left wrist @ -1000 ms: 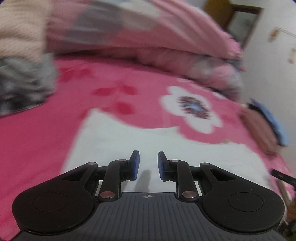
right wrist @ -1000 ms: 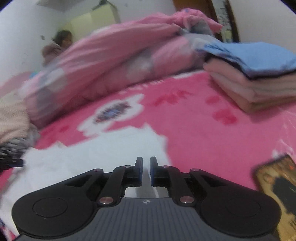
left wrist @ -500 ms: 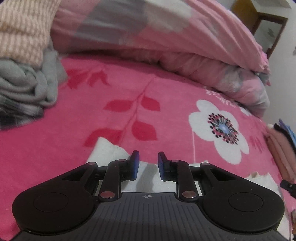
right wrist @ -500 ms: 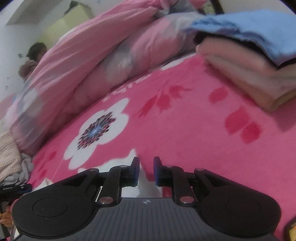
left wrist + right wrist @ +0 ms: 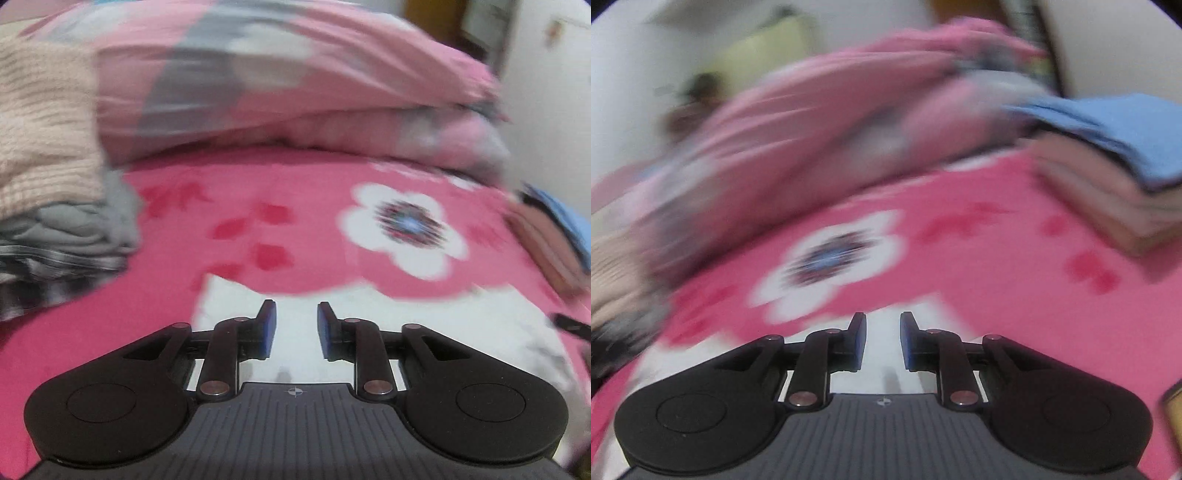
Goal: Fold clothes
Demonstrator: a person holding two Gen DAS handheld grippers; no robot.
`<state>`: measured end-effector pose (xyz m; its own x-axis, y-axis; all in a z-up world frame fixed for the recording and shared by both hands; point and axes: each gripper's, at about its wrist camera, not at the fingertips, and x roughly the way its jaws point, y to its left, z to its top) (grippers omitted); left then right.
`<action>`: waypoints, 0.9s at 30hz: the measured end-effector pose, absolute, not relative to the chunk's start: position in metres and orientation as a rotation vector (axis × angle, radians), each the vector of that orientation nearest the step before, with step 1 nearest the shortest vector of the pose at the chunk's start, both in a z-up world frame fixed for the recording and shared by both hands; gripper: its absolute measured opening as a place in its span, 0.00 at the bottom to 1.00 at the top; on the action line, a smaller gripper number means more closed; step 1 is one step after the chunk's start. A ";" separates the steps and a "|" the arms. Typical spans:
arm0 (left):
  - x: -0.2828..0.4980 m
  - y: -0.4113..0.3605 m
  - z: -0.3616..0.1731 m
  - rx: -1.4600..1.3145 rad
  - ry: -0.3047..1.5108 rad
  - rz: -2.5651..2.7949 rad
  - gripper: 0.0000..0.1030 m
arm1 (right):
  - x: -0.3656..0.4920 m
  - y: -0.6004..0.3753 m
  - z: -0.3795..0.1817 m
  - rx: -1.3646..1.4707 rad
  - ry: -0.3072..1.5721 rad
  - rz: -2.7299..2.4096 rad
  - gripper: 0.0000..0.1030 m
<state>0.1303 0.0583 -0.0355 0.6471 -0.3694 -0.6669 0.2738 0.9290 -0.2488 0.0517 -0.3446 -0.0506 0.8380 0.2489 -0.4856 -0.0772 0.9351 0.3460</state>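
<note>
Lying flat on the pink bed (image 5: 303,192), the white cloth (image 5: 424,314) sits right under and in front of both tools. The left gripper (image 5: 292,325) hangs over the cloth's left part, and its jaws are a little way open with nothing between them. The right gripper (image 5: 882,338) hangs over the cloth's right part, near a far corner of the cloth (image 5: 934,301). Its jaws are a little open too, and they hold nothing.

The cloth's long side seems to run from left to right, across both tools, so each tool is close to its own end. The pictures are blurry, so I cannot tell if the cloth is one layer or already doubled over.

A messy heap of clothes (image 5: 51,177) sits by the left edge of the bed. A neat stack of folded clothes (image 5: 1115,177) sits by the right edge. A big pink quilt (image 5: 295,81) is rolled up along the far edge.
</note>
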 end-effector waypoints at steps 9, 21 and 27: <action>0.075 0.036 -0.074 -0.158 0.859 -0.452 0.27 | -0.004 -0.371 -0.101 0.633 0.539 0.244 0.23; 0.044 0.113 -0.010 0.036 0.686 -0.107 0.27 | -0.060 -0.389 -0.084 0.619 0.381 0.047 0.25; 0.027 0.095 -0.019 0.084 0.716 -0.134 0.27 | -0.030 -0.291 -0.092 0.516 0.463 0.394 0.25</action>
